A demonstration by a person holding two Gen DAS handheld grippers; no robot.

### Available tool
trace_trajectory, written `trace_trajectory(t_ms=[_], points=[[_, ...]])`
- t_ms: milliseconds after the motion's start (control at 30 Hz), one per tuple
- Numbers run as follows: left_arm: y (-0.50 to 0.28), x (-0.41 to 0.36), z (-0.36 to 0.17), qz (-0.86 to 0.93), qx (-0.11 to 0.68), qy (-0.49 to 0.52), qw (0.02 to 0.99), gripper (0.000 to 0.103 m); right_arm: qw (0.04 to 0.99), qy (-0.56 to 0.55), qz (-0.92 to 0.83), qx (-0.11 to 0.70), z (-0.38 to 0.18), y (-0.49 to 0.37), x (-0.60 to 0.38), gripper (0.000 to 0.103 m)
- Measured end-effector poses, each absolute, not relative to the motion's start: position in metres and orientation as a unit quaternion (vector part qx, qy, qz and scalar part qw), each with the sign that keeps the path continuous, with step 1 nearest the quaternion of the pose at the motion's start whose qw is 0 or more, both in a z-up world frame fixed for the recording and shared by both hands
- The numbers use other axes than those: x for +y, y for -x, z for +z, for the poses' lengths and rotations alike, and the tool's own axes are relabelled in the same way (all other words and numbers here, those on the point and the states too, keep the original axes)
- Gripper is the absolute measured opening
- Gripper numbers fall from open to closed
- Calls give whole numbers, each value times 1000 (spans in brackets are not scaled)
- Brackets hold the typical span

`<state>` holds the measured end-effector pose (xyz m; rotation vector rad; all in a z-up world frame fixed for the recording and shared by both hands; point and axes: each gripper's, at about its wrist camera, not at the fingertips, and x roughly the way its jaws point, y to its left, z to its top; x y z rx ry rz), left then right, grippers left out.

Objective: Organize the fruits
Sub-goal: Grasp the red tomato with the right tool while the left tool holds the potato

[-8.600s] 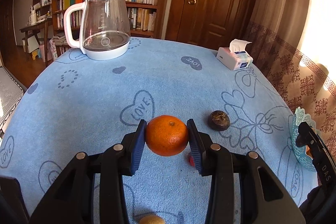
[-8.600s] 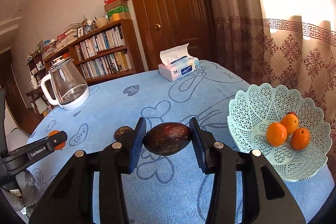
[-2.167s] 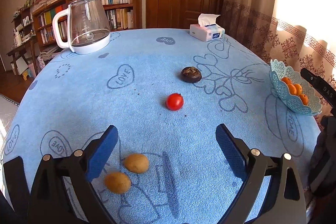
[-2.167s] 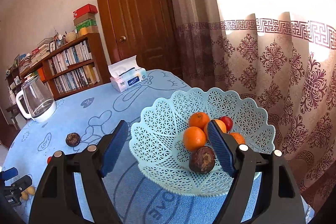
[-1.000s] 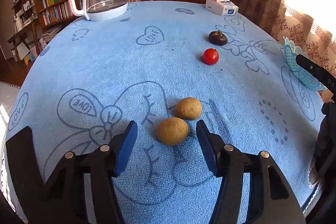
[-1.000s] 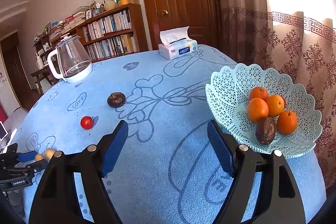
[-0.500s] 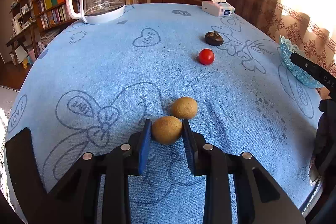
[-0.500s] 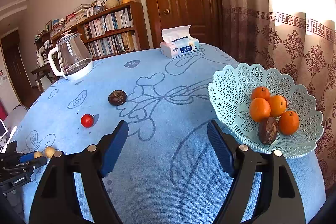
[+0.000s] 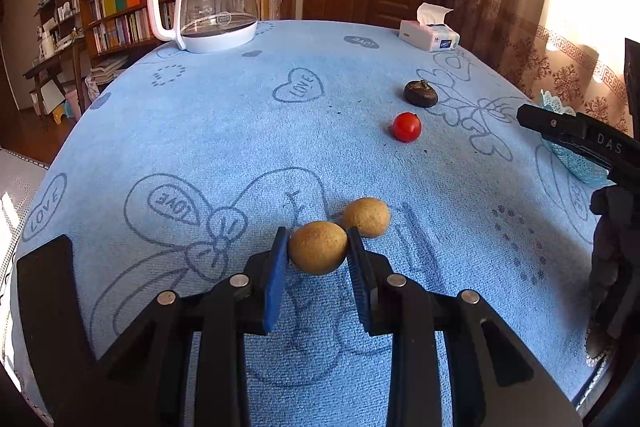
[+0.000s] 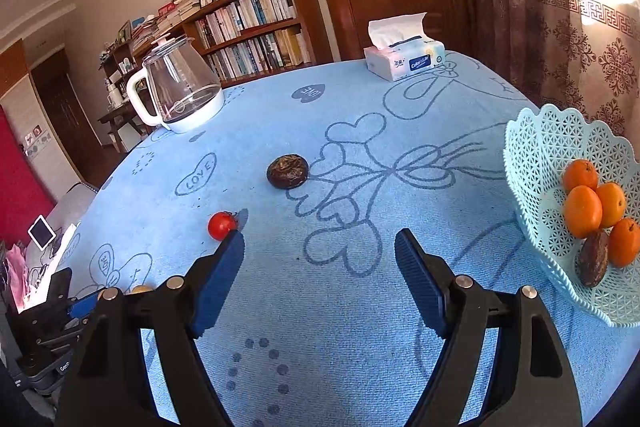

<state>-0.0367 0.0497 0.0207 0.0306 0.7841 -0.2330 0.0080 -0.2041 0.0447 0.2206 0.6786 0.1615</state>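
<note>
My left gripper (image 9: pixel 318 253) is shut on a tan round fruit (image 9: pixel 318 247) near the table's front edge. A second tan fruit (image 9: pixel 366 217) lies just behind it on the right. A red tomato (image 9: pixel 407 126) and a dark brown fruit (image 9: pixel 420 93) lie further back. My right gripper (image 10: pixel 320 259) is open and empty above the cloth, with the tomato (image 10: pixel 222 225) by its left finger and the dark fruit (image 10: pixel 287 171) beyond. The light-green lattice basket (image 10: pixel 532 163) at the right holds several oranges (image 10: pixel 582 211) and a brown fruit (image 10: pixel 594 259).
A glass kettle (image 9: pixel 212 11) stands at the back left and a tissue box (image 9: pixel 430 37) at the back right of the blue tablecloth (image 9: pixel 240 131). The right gripper's arm (image 9: pixel 580 139) shows at the right edge of the left wrist view, in front of the basket.
My left gripper has closed on the nearer tan fruit and lifted it slightly. My right gripper has moved left, away from the basket, towards the tomato, still open.
</note>
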Motion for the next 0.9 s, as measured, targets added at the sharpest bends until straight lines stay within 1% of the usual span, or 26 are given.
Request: trace_trajectory(t_ms=[300,400,433,700,900], points=[[37,54,21,-112,381,0,918,29,921,-62,130,363,40,-46,-146,79],[36,55,21,-113,382,2,917,29,915,-57,139,375,35,-57,-133,77],[36,55,21,-114,382,3,917,29,913,-53,142,379,33,-61,-129,72],[36,57,20,-116,383,7,916,29,898,-24,161,409,16,-86,-102,44],[35,56,20,-117,384,7,916,29,892,-17,159,423,10,-93,-98,31]])
